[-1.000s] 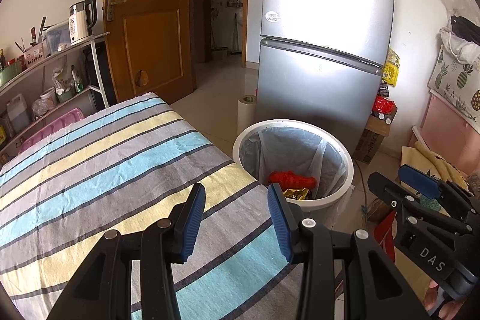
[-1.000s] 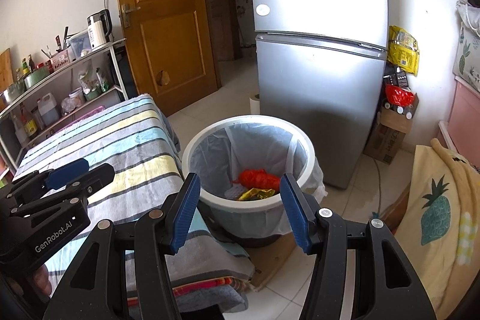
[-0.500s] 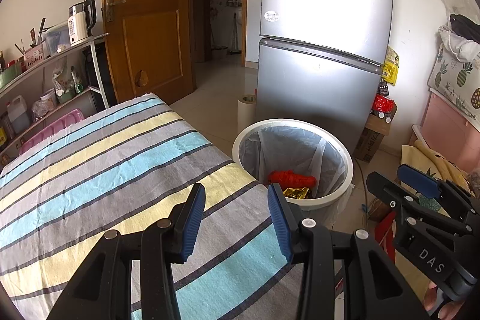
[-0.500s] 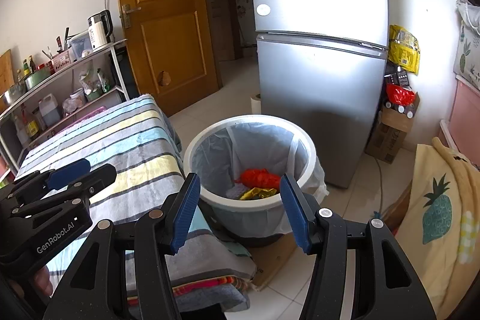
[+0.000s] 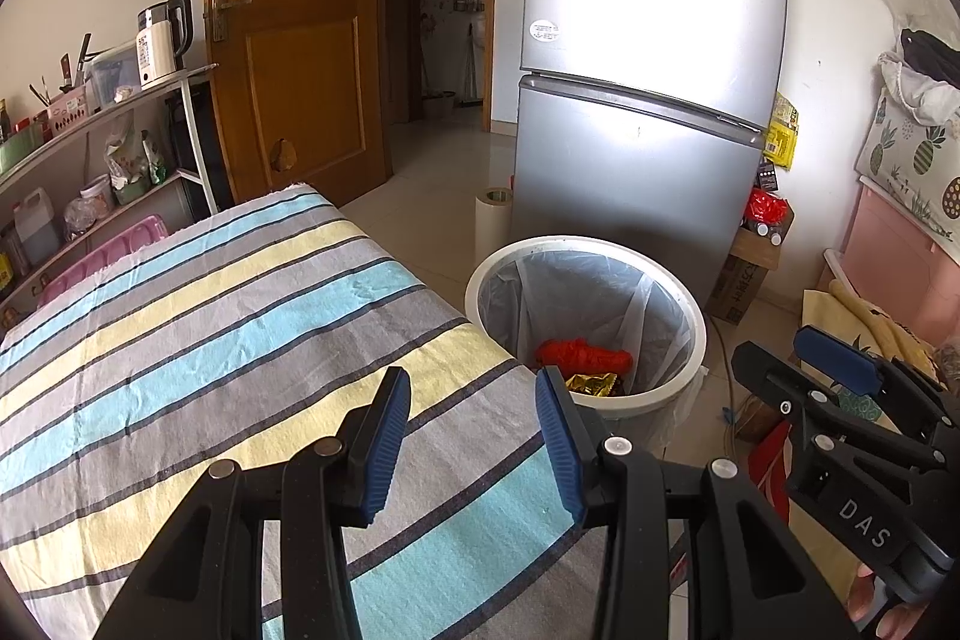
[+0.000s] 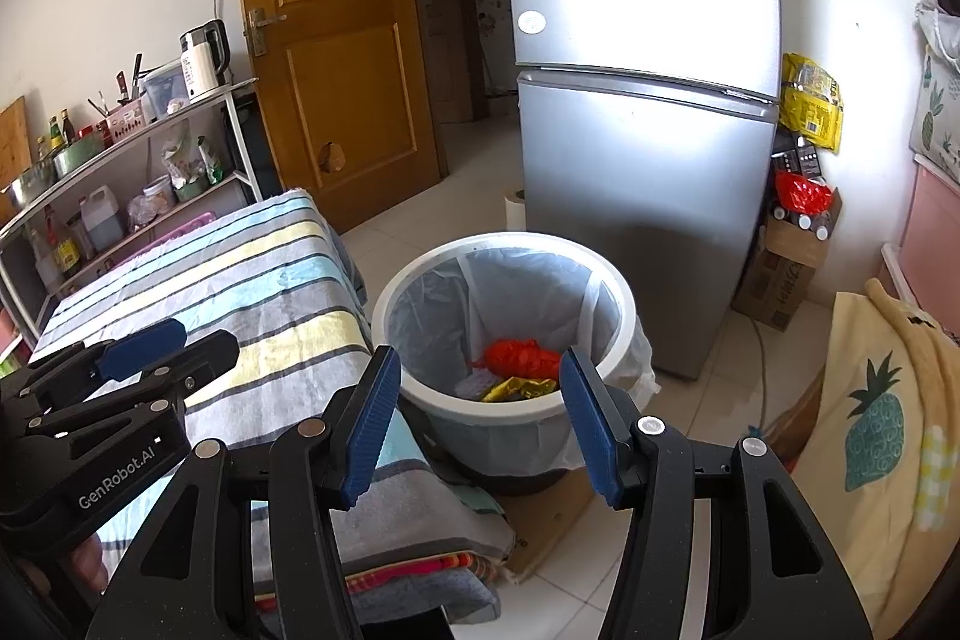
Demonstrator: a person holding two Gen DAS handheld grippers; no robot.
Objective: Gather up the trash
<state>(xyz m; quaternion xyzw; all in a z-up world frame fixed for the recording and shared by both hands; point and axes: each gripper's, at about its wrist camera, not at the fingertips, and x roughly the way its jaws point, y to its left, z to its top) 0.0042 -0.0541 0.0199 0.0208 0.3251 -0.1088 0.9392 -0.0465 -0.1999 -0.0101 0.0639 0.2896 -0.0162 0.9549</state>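
Note:
A white trash bin (image 5: 690, 304) (image 6: 414, 388) with a clear liner stands on the floor beside the table's corner. Inside lie a crumpled red bag (image 5: 582, 355) (image 6: 519, 355), a gold wrapper (image 5: 591, 383) (image 6: 519, 389) and a greyish piece (image 6: 471, 385). My left gripper (image 5: 474, 424) hovers open above the striped tablecloth (image 5: 210, 340), nothing between its blue pads. My right gripper (image 6: 477, 415) is open with nothing in it, just before the bin. Each gripper shows in the other's view: the right gripper (image 5: 840, 400) and the left gripper (image 6: 138, 358).
A silver fridge (image 5: 648, 100) rises behind the bin. A brown door (image 5: 294, 40) and a shelf rack (image 6: 120, 196) with a kettle and bottles stand at the left. A cardboard box (image 6: 786, 268), a yellow pineapple blanket (image 6: 870, 418) and a paper roll (image 5: 492, 220) sit around the floor.

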